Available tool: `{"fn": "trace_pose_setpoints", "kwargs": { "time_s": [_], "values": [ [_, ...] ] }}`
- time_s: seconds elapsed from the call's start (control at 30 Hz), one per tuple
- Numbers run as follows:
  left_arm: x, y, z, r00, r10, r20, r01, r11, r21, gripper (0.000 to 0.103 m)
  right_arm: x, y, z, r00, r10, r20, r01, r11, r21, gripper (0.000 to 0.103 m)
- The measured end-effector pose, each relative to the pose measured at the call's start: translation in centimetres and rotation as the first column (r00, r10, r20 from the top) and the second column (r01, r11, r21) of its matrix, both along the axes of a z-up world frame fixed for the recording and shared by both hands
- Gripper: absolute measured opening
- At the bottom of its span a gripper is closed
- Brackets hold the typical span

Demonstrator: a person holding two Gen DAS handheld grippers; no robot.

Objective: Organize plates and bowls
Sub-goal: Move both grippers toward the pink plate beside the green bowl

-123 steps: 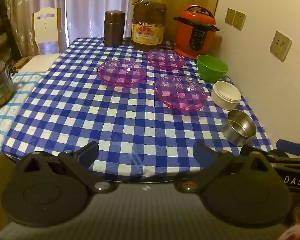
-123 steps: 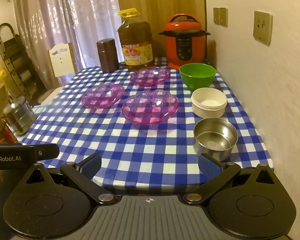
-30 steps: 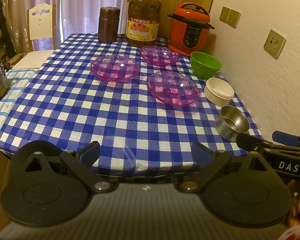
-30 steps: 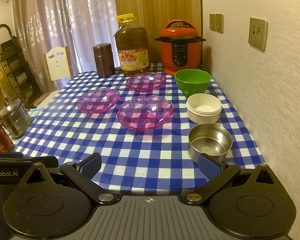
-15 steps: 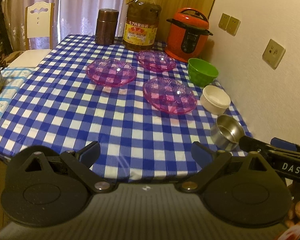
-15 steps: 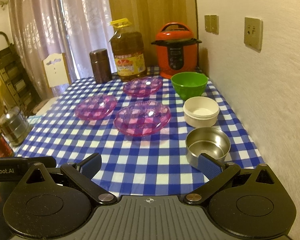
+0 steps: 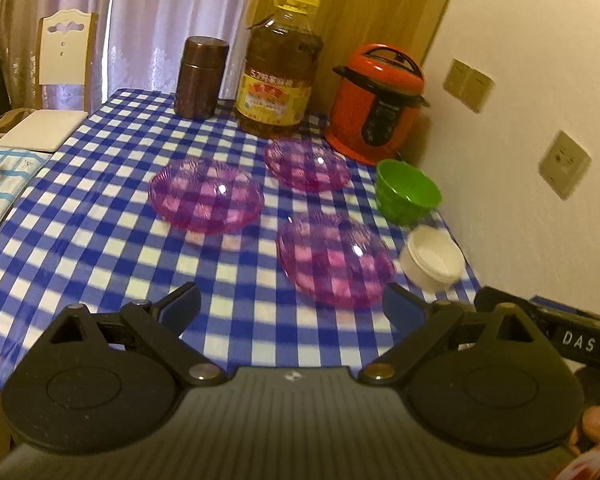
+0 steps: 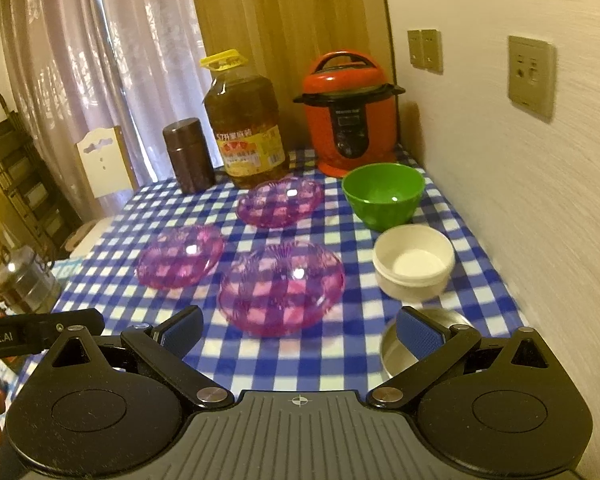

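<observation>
Three purple glass plates lie on the blue checked tablecloth: the near plate (image 7: 335,257) (image 8: 281,287), the left plate (image 7: 206,195) (image 8: 180,255) and the far plate (image 7: 307,165) (image 8: 281,202). Along the wall side stand a green bowl (image 7: 407,191) (image 8: 383,194), a white bowl (image 7: 434,259) (image 8: 414,267) and a steel bowl (image 8: 396,350), half hidden behind my right finger. My left gripper (image 7: 292,306) is open, just short of the near plate. My right gripper (image 8: 298,330) is open too, holding nothing, low over the table's front.
At the back stand a brown canister (image 7: 200,78), a big oil bottle (image 7: 278,68) and a red pressure cooker (image 7: 376,104). The wall (image 8: 520,200) runs along the right. A white chair (image 7: 62,80) stands left; a steel pot (image 8: 24,280) is off the table's left.
Both grippers have moved forward over the table and closer to the plates and bowls. The dishes have not moved. Both stay open.
</observation>
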State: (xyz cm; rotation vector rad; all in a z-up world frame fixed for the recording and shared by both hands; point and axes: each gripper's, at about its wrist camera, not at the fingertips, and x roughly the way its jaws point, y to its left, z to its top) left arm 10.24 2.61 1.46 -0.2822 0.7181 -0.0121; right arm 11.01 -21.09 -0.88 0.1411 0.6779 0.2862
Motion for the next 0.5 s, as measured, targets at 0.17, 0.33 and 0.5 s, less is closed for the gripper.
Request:
{"fn": "trace_pose_setpoints", "kwargs": {
  "time_s": [0.17, 0.33, 0.5],
  "values": [
    [4.2, 1.3, -0.1, 1.000, 0.028, 0.010, -0.027, 0.999, -0.029, 0.096, 3.9, 0.6, -0.2, 1.000, -0.016, -0.019, 0.016, 1.000, 0.013, 0.102],
    [8.3, 2.4, -0.7, 0.999, 0.033, 0.031, -0.031, 0.997, -0.065, 0.096, 7.9, 1.1, -1.0, 0.998, -0.051, -0.034, 0.053, 0.998, 0.040, 0.102],
    [12.7, 2.9, -1.7, 0.999, 0.036, 0.037, -0.034, 0.998, -0.058, 0.096, 12.1, 1.4, -2.0, 0.995, -0.089, -0.051, 0.093, 0.993, 0.071, 0.102]
  ]
}}
